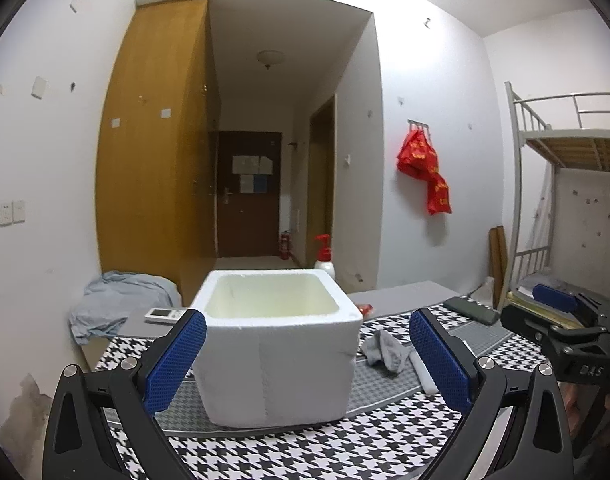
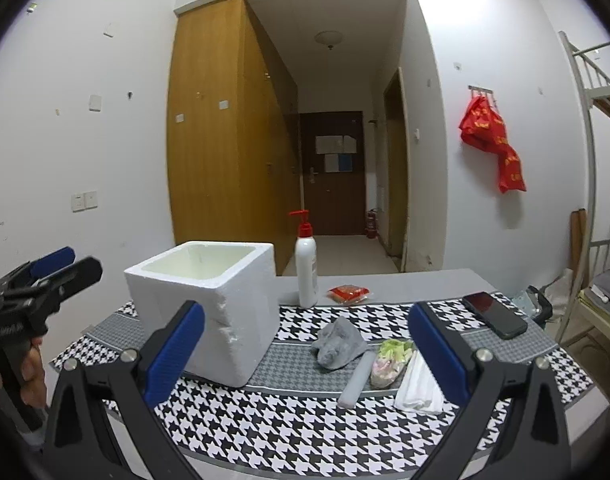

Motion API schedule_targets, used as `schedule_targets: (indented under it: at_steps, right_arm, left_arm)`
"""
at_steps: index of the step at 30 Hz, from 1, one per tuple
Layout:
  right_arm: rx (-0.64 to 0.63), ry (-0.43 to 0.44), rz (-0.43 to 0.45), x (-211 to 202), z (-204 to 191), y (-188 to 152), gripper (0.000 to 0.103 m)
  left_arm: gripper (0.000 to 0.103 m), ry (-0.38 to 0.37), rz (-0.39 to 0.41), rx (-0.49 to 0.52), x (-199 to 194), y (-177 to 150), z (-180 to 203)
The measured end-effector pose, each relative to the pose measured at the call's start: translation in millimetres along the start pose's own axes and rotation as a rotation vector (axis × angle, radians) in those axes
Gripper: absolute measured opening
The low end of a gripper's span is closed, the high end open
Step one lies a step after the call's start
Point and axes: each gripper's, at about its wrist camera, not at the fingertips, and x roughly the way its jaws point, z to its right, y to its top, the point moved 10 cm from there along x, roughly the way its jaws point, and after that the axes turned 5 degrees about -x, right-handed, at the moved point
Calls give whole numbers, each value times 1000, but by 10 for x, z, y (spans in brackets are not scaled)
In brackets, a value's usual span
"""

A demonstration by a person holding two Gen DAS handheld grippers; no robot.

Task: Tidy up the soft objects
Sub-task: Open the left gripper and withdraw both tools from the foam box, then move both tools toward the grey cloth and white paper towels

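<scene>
White foam makes up the box (image 2: 209, 304), which stands upright on the houndstooth cloth (image 2: 289, 420), mouth up; what shows of its pale inside is bare. To its right the soft things lie close together on a grey band of the cloth. The grey sock (image 2: 339, 345) is crumpled, with no clear long axis. Just right of it a white roll (image 2: 357, 379) lies with its long axis running away from the camera, tilted a little to the right at the far end. Beside the roll lies a green-and-pink bundle (image 2: 389, 359), and touching that a white folded cloth (image 2: 419, 384), both lengthwise the same way.

The right gripper (image 2: 305, 354) is level and low over the near table edge, its blue pads spread wide, holding nothing. The left gripper (image 1: 307, 354) is likewise wide apart, its fingers flanking the box without touching it. Behind stand a pump bottle (image 2: 307, 270), a red packet (image 2: 348, 293) and a phone (image 2: 495, 314).
</scene>
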Motion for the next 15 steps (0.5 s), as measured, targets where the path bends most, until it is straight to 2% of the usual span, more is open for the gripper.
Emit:
schedule_targets:
  at_steps: [7,15]
  right_arm:
    - [-3,-23,-28,-6,1,-130,103]
    - [-6,-70,-73,-23,175,-322,103]
  left_arm:
    - [102,-39,5,10,-16,-104,10]
    - [102,-88,-49,-32,99,-297,188]
